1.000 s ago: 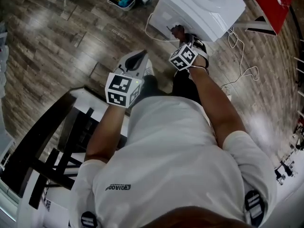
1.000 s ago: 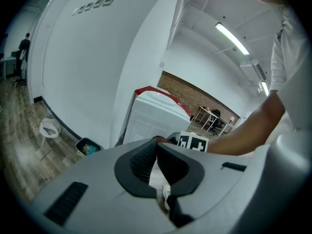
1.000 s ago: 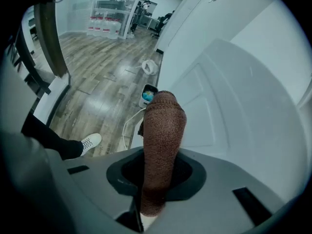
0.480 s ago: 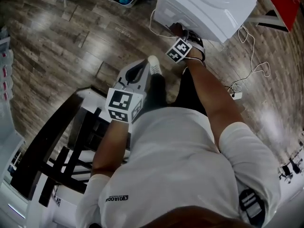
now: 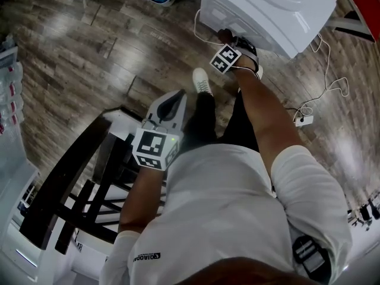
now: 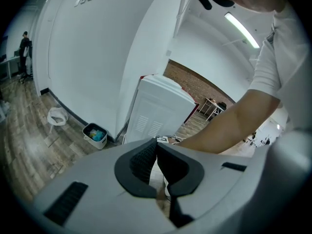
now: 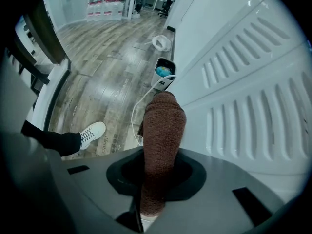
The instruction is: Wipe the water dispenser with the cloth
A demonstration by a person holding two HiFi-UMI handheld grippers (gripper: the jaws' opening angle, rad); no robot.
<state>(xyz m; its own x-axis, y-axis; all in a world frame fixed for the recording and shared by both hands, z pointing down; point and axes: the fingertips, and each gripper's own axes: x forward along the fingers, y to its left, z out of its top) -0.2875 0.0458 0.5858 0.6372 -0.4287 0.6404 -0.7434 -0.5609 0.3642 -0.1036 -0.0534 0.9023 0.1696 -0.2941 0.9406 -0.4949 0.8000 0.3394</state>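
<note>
Head view: water dispenser at top of frame on the wood floor; right gripper is up against its side panel with the brown cloth at the tip; left gripper hangs well back by the person's leg; right arm is the near one by far.

Left gripper view: jaws clenched together, nothing between the pads; water dispenser is straight ahead but well apart; small bin sits to its left against the wall.

Right gripper view: jaws clamped on the cloth; the cloth's long axis runs straight out along the jaws; slotted panel of the water dispenser lies just to the cloth's right, roughly parallel to it; can't tell if the fabric touches or sits just clear; white cable loops on the floor beyond the tip.

Judgement: the wipe needs the cloth pressed sideways to the right onto the panel, then dragged along it; no job for the left gripper here.
</note>
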